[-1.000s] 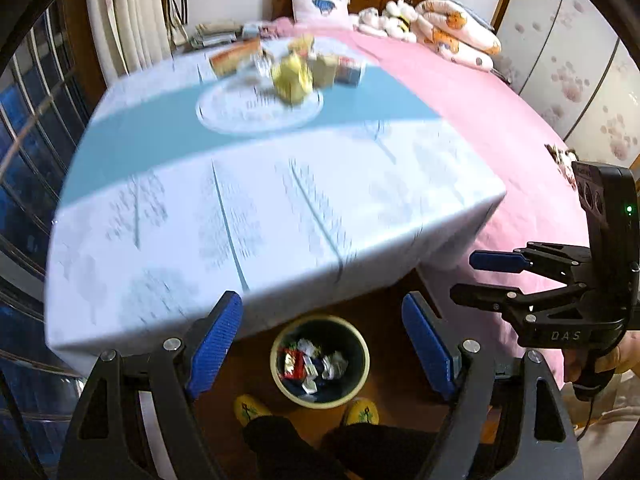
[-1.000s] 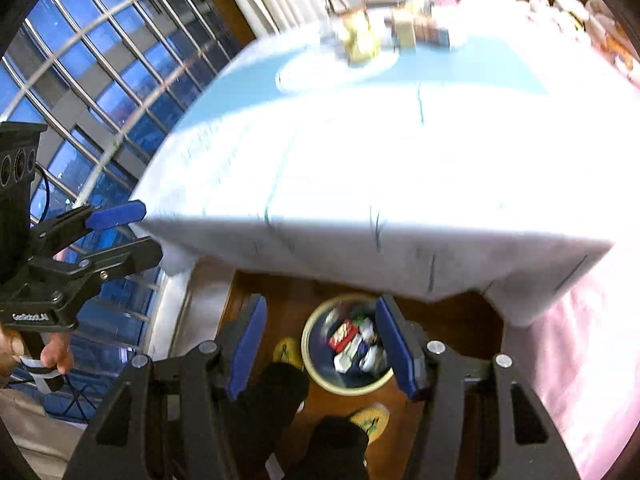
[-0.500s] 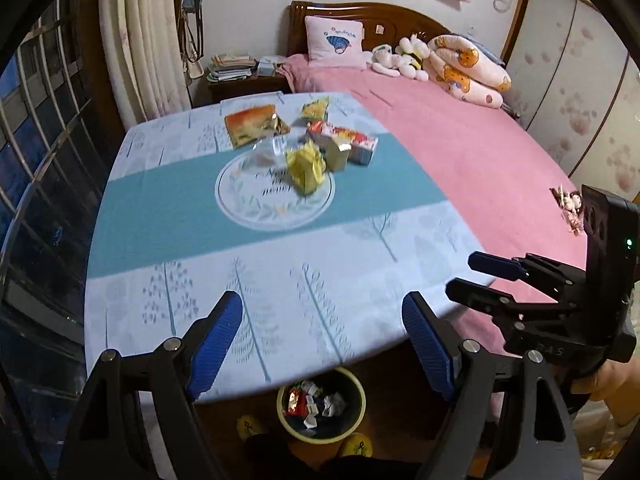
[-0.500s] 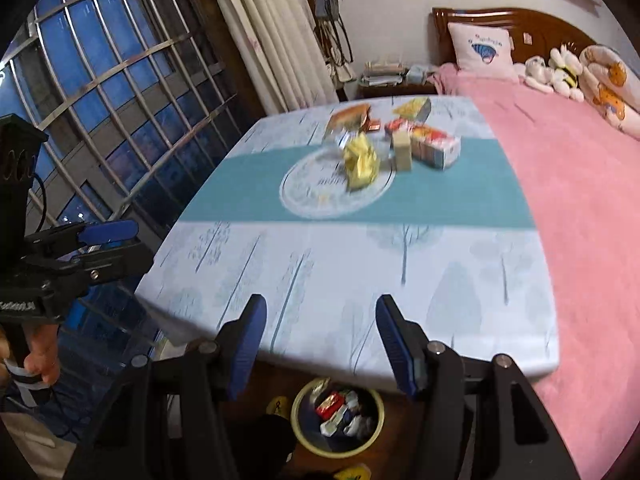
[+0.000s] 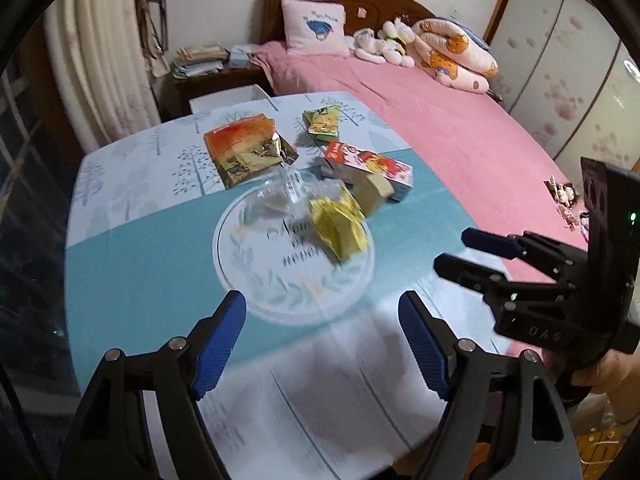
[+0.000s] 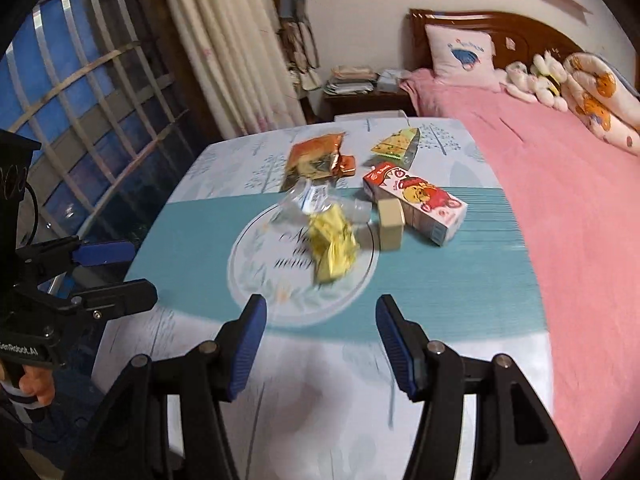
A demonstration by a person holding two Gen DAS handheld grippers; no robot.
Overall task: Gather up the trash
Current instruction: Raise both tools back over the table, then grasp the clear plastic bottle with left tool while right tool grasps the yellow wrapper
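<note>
Trash lies around the round print in the middle of the table (image 5: 140,260): a crumpled yellow wrapper (image 5: 340,228) (image 6: 332,248), clear plastic (image 5: 288,192), an orange snack bag (image 5: 244,148), a green-yellow packet (image 5: 322,122), a red-and-white carton (image 5: 368,168) and a small tan box (image 5: 376,196). My left gripper (image 5: 320,304) hovers over the table's near half, short of the yellow wrapper; its jaws are closing with nothing between them. My right gripper (image 6: 322,308) hangs beside it, open and empty, also short of the wrapper.
A pink bed (image 5: 440,120) with a pillow and soft toys borders the table on the right. A nightstand with papers (image 5: 200,64) and a curtain (image 6: 224,40) stand behind it. A barred window (image 6: 80,100) is on the left. A hand (image 6: 36,388) holds the left gripper.
Both grippers have come up from the bin under the table's near edge and forward over the tabletop. The bin has dropped out of view and the trash pile looks closer.
</note>
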